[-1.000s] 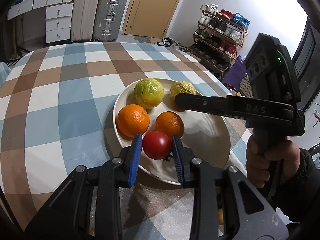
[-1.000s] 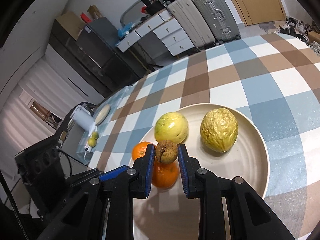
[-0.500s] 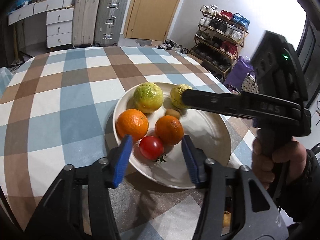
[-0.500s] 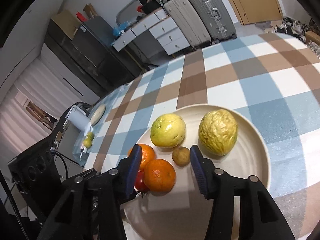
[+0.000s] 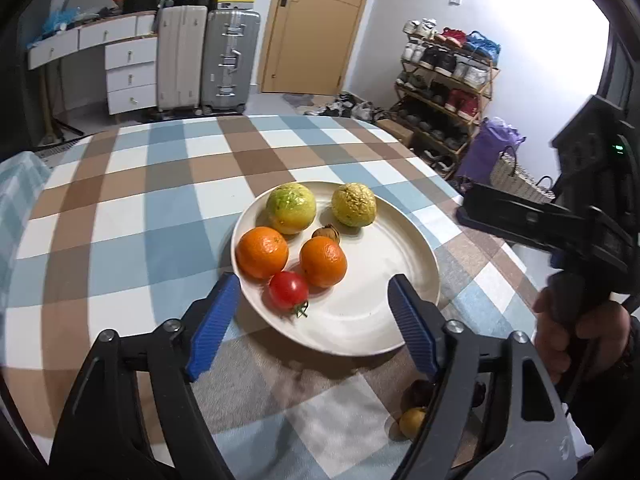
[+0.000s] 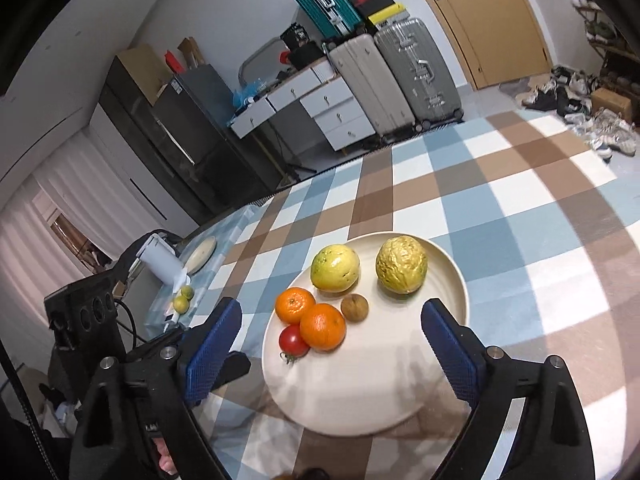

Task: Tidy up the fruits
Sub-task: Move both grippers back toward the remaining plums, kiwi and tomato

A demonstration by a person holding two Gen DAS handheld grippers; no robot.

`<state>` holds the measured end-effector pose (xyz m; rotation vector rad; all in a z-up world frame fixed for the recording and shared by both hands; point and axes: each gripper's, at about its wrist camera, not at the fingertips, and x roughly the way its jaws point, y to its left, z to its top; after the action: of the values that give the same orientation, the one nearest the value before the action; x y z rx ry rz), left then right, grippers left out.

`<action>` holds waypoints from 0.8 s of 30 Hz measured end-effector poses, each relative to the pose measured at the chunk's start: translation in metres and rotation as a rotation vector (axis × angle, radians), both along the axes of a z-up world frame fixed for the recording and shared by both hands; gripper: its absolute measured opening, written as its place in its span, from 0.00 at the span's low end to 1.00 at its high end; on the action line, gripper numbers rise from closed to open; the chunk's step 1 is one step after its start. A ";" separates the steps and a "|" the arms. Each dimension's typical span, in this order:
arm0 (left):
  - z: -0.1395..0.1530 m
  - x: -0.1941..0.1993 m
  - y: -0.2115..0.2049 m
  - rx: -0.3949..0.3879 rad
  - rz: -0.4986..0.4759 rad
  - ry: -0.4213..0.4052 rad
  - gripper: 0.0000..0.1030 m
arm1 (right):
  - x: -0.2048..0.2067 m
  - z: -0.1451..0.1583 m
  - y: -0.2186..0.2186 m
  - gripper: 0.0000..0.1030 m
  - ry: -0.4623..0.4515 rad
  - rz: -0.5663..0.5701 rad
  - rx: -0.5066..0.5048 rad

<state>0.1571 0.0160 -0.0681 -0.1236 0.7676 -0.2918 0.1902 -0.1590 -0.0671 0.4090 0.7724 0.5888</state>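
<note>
A lived-in home is indicated, likely an entry or dining room. A checked-cloth table (image 5: 120, 216) is taken as landmark: beyond its far edge two suitcases (image 5: 208, 60) are parked beside a white drawer unit (image 5: 128, 76) and a wooden door (image 5: 316, 24). A loaded shoe rack (image 5: 444, 84) is seen off its far right corner.

Left hand-held gripper (image 5: 312, 312) and right hand-held gripper (image 6: 332, 340), both wide apart, nothing between their fingers.
</note>
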 end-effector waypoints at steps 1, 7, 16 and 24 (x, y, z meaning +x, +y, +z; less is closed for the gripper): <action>0.003 -0.004 -0.001 0.011 0.008 -0.006 0.76 | -0.007 0.004 -0.001 0.93 -0.016 -0.003 -0.012; 0.020 -0.027 -0.006 0.029 0.031 -0.037 0.80 | -0.038 0.022 -0.007 0.98 -0.077 -0.020 -0.029; 0.047 -0.066 -0.017 0.044 0.033 -0.093 0.84 | -0.082 0.044 -0.017 1.00 -0.141 -0.040 -0.039; 0.060 -0.104 -0.027 0.038 0.047 -0.138 0.99 | -0.119 0.055 -0.021 1.00 -0.201 -0.045 -0.066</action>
<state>0.0534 -0.0109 -0.0082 -0.0843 0.6324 -0.2383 0.0709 -0.1799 -0.0120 0.3004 0.5868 0.5521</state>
